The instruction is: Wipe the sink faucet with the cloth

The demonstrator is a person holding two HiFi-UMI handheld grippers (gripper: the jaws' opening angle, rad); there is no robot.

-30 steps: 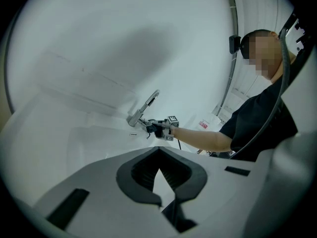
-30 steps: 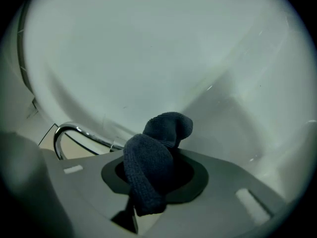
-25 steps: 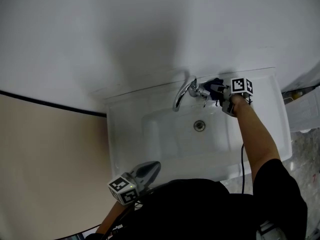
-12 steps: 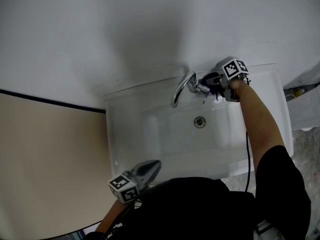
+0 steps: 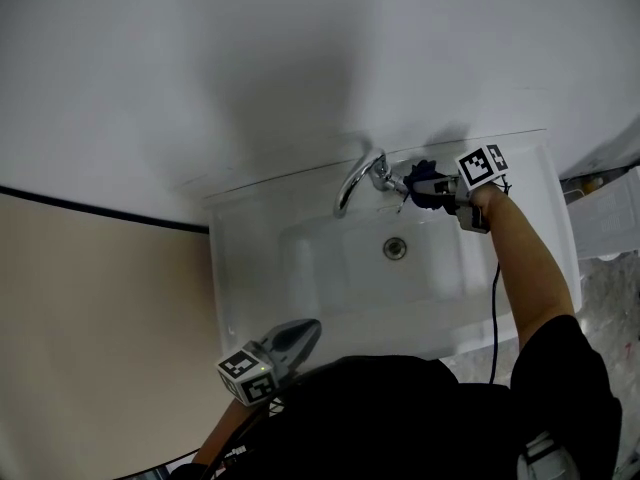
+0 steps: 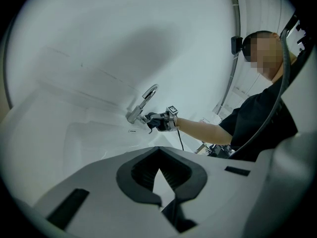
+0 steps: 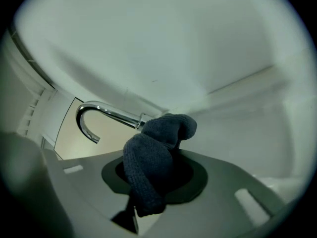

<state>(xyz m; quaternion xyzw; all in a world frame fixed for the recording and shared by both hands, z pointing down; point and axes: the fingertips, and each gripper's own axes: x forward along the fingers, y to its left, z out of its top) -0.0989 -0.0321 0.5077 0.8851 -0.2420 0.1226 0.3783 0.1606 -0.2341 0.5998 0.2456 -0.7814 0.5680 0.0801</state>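
A beige surface (image 5: 90,338) fills the near left, cut off from the white wall (image 5: 300,58) by a thin dark line (image 5: 100,211). The wall is plain and takes up the whole far side of the head view, with a soft shadow above the basin.

The white sink (image 5: 235,268) stands against that wall, glossy and rectangular, with a round metal drain (image 5: 395,249) at the middle of its bowl. At its near left edge hovers the left gripper (image 5: 305,333), its marker cube (image 5: 245,376) nearest the person. Its jaws are pressed together with nothing between them, and it points over the basin toward the far side.

On the far rim of the sink rises the faucet (image 5: 352,181), a bright chrome gooseneck. Its hooked spout curves leftward and down over the bowl from a base just right of it.

Immediately right of that base is the right gripper (image 5: 420,190), with its own marker cube (image 5: 482,165) behind it. Its jaws are clamped on the cloth (image 7: 151,155), a dark blue knitted piece bunched into a thick roll. One end sticks up past the jaw tips and a fold hangs down in front. In the right gripper view the upper end covers the root of the spout, so the cloth lies at the faucet's base. Whether it presses on the metal cannot be told.

The person's bare forearm (image 5: 520,268) runs from that gripper back toward the near right, where it meets a black sleeve, and a thin cable (image 5: 493,318) hangs beneath it. Beyond the sink's right edge lies a speckled floor (image 5: 612,298).
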